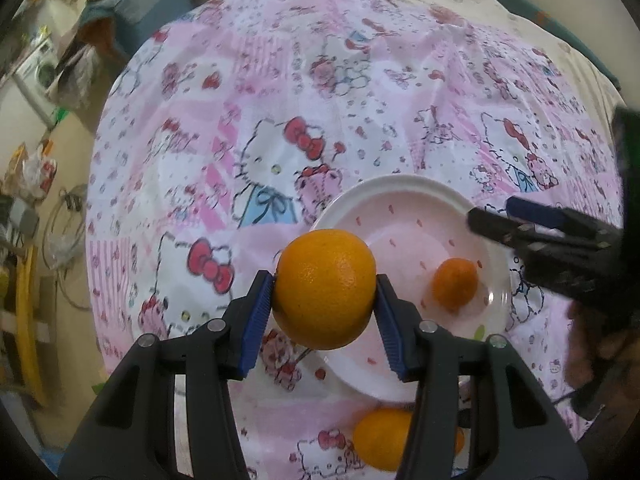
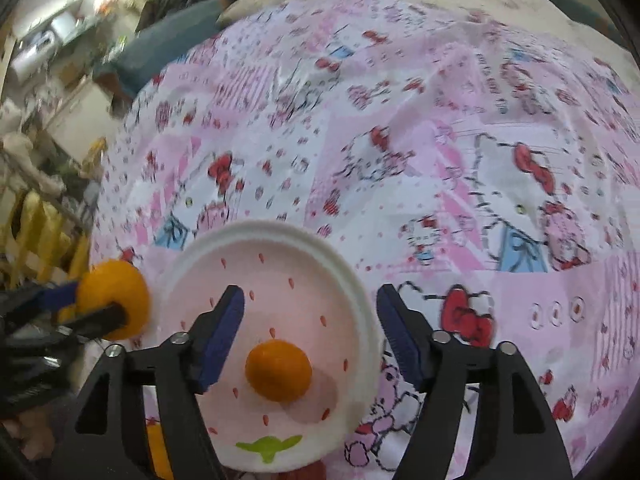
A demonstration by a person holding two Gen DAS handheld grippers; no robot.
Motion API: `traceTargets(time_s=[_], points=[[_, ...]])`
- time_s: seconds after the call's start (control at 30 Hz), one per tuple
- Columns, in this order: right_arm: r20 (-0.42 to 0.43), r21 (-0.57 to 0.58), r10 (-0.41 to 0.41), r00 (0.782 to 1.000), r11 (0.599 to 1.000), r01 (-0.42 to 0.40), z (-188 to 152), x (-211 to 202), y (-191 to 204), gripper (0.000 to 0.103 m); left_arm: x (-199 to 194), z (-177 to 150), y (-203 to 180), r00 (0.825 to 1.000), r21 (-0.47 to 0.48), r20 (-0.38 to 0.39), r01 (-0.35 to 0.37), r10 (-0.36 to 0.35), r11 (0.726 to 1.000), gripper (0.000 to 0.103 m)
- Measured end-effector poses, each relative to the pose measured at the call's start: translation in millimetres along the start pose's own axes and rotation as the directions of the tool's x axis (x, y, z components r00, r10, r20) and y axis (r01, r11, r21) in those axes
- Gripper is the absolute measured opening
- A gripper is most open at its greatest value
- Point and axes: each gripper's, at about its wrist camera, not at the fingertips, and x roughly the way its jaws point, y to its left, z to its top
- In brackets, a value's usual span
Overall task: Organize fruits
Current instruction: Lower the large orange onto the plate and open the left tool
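We hold a large orange (image 1: 325, 289) pinched between the blue pads of the left gripper (image 1: 325, 300), lifted above the near-left rim of the pink plate (image 1: 404, 190). The right gripper (image 2: 310, 332) stands spread and empty over the plate, with the small orange (image 2: 279, 376) lying free on the plate floor below and between its fingers; no pad touches it. A third orange (image 1: 380, 442) rests on the patterned cloth (image 1: 360, 100) just off the near edge of the plate, partly hidden behind a left finger. Main hazard, in our judgement: the pads grip the large orange only at the two ends of its widest line, so a tilt or a jolt could let the round fruit roll out and drop onto the rim, tipping the light plate. Second hazard: both grippers work close above the plate; if the left one carries its fruit inward while the right one hangs there, the fingers could collide. Third hazard: released beside the small orange, the large orange may knock it across the shallow plate and over the rim. Fourth: the cloth is wrinkled and appears soft, so the plate may rock when loaded off-centre.
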Motion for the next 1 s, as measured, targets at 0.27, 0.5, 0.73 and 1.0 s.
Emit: traceTargets(time_s=[0.27,0.5,0.73,1.0], points=[[0.07,0.106,0.037,0.997,0.993,-0.044,-1.3,-49.9,-22.8,0.078,12.9,15.5,-9.5,1.0,-0.025,0.003,0.03,-0.03,0.999,0.046],[0.071,0.202,0.028,0.997,0.979,-0.042,-17.5,-73.5,-42.7,0.078,30.5,18.7,-24.8,0.998,-0.012,-0.03,0.059,-0.059,0.998,0.046],[0.089,0.267,0.02,0.996,0.963,-0.043,-40.3,-95.4,-48.7,0.079,49.1,22.5,-48.4,0.999,0.049,-0.036,0.033,-0.031,0.998,0.046],[0.12,0.315,0.011,0.993,0.948,-0.048,-44.2,-107.4,-58.4,0.079,63.1,23.5,-57.5,0.999,0.073,-0.035,-0.014,0.017,0.997,0.049]])
